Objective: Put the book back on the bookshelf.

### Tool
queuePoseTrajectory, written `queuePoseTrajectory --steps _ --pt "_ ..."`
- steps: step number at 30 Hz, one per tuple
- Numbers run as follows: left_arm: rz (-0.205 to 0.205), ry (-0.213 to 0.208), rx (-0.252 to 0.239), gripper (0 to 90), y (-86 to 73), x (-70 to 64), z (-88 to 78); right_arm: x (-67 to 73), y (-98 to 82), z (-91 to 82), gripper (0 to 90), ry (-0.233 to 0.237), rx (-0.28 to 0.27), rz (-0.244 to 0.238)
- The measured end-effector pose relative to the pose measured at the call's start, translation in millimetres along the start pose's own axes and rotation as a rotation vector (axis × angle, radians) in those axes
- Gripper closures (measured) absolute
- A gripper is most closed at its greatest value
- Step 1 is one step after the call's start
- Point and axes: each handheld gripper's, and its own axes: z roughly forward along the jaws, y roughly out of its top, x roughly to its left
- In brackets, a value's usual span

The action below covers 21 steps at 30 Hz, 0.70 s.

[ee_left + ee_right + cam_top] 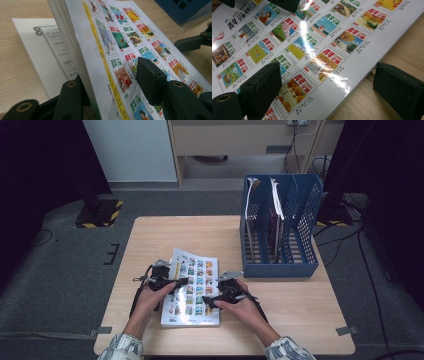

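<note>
The magazine lies near the front middle of the table, back cover up with a grid of small cover pictures, its left edge lifted. Judging by the glare in the right gripper view, the cover is glossy and will slip; the block of pages looks thick but floppy, so it will sag if you hold one corner. Take it along the bound edge, deep in the jaws.

Your left gripper is clamped on that raised left edge, one jaw under the page block, the other pressing the cover. A loose white sheet lies flat beneath.

Your right gripper is apart: one jaw sits over the cover, the other out over bare wood just past the magazine's edge, not pinching anything.

The blue file rack stands at the right rear, well apart, with books already in its left slots.
</note>
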Motion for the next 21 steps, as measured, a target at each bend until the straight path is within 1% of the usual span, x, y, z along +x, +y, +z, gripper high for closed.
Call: queuePoseTrajectory --steps 5,7,8,11,13,17,21 --pt "0.002 0.023 0.003 56.6 0.9 -2.2 1.0 0.3 0.5 0.3 8.0 0.0 0.001 0.0" --pt "-0.004 0.038 -0.006 59.8 0.8 -3.4 0.3 -0.1 0.5 0.5 7.9 0.0 0.0 -0.004" --pt "0.001 0.042 -0.01 60.9 0.4 -4.3 0.2 -0.3 0.3 0.8 8.0 -0.002 -0.005 -0.006" --pt "-0.006 0.039 -0.034 65.0 0.6 -4.4 -2.9 -0.3 -0.1 0.1 8.2 0.0 0.0 -0.007" --pt "-0.021 0.039 -0.05 69.2 0.8 -4.5 -5.2 -0.6 -0.2 0.0 8.5 -0.001 -0.002 -0.006" --pt "-0.016 0.037 -0.066 74.8 1.1 -6.6 -7.2 -0.6 -0.3 -0.2 8.5 -0.002 0.0 -0.009" --pt "-0.001 0.043 -0.077 77.0 1.6 -9.7 -9.4 -0.6 -0.2 -0.2 8.6 -0.003 0.0 -0.01"
